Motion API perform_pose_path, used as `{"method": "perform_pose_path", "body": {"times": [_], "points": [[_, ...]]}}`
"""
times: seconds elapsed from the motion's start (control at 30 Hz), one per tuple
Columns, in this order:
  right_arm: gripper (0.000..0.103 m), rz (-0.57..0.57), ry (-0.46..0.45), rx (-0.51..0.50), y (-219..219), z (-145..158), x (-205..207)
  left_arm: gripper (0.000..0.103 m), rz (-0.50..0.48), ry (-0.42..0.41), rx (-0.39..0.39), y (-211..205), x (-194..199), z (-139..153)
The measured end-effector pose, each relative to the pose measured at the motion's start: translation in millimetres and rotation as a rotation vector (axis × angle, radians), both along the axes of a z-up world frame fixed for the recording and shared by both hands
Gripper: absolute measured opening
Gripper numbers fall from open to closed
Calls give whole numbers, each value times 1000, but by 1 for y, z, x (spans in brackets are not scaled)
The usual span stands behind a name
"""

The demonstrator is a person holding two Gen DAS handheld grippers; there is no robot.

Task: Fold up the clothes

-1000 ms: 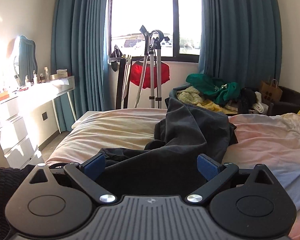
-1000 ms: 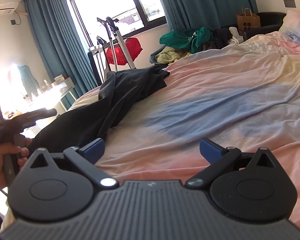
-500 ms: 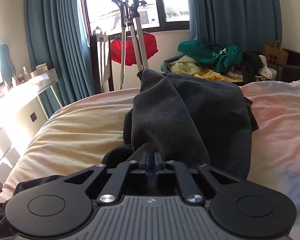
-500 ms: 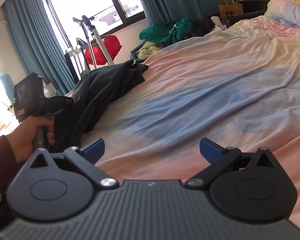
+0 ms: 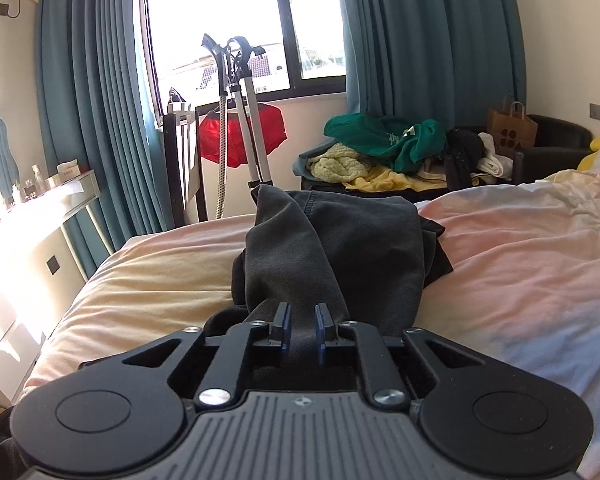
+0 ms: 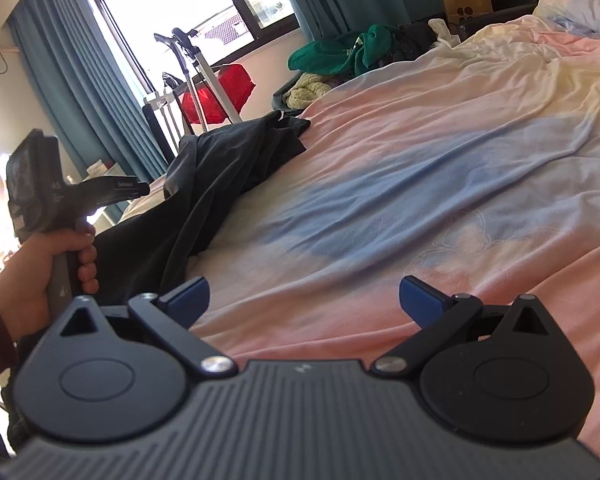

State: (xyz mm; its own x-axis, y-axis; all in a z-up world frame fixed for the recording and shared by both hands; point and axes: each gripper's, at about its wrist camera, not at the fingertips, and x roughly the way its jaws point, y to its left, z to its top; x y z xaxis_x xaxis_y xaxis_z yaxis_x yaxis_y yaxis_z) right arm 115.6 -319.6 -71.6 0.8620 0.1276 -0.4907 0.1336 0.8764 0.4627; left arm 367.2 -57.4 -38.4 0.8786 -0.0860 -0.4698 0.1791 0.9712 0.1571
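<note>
1. Left gripper (image 5: pixel 300 330): jaws narrowly parted and opening. A fold of the dark garment (image 5: pixel 340 248) lies between the blue pads (image 5: pixel 320 332); whether they press on it cannot be told from the gap showing.
2. Right gripper (image 6: pixel 304 300): jaws spread wide, nothing between them. It hangs over bare bedsheet, well apart from the cloth.
3. Dark garment: charcoal grey, heavy cotton, bunched. It lies on the left part of the bed (image 6: pixel 420 184), its long axis running from the near left edge away toward the far foot, where a seamed hem shows.
4. Key relation: the garment stretches straight ahead of the left gripper, along the line of its fingers. It lies to the left of the right gripper. The left hand (image 6: pixel 48 272) is plainly the nearer; the right would need to cross leftward to reach any cloth.
5. Judged stage: early. The piece is still crumpled and not spread flat.
6. Surface: soft quilt in pale pink, blue and yellow, rumpled, likely to drag with the cloth.
7. Room, far side: bright window (image 5: pixel 212 20), teal curtains (image 5: pixel 420 32), a garment steamer (image 5: pixel 236 112) before a red item (image 5: pixel 240 136).
8. Far right: a heap of clothes (image 5: pixel 388 152), a paper bag (image 5: pixel 510 124), a dark armchair (image 5: pixel 556 140).
9. Left wall: white dresser (image 5: pixel 40 208) with bottles.
</note>
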Motion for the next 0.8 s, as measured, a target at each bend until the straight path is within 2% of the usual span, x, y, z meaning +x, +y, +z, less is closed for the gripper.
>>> {"method": "perform_pose_path", "body": {"times": [0.07,0.1,0.17,0.23,0.33,0.4,0.43,0.5,0.53,0.57,0.6,0.63,0.67,0.73,0.77,0.8], "points": [[103,24,6,12,2,0,-5,52,-11,-7,-9,12,1,1],[103,33,10,4,4,-1,-5,58,-24,-18,-6,17,2,1],[103,48,19,-10,7,-3,-5,76,-33,-30,-2,22,11,-3],[103,51,38,11,8,-9,4,80,-41,-28,-11,28,23,-9],[103,59,62,38,11,-20,19,80,-86,29,-96,27,56,-22],[103,68,96,33,15,-30,29,80,-78,114,-240,28,88,-31],[103,71,112,41,16,-34,34,79,-43,135,-302,30,102,-35],[103,69,136,51,16,-43,42,78,13,163,-376,29,127,-41],[103,67,143,50,16,-46,46,74,47,170,-378,25,141,-44],[103,64,141,42,16,-48,48,58,77,169,-354,21,150,-45],[103,61,140,33,16,-50,51,47,94,168,-318,17,155,-45],[103,57,138,23,16,-52,53,26,111,166,-281,13,160,-46],[103,53,137,10,17,-53,55,16,107,154,-266,11,158,-43],[103,46,130,-6,17,-54,59,11,86,121,-256,9,149,-35],[103,44,123,-7,16,-53,60,3,63,100,-276,10,141,-28],[103,43,118,-3,14,-52,60,3,36,77,-307,13,131,-19]]}}
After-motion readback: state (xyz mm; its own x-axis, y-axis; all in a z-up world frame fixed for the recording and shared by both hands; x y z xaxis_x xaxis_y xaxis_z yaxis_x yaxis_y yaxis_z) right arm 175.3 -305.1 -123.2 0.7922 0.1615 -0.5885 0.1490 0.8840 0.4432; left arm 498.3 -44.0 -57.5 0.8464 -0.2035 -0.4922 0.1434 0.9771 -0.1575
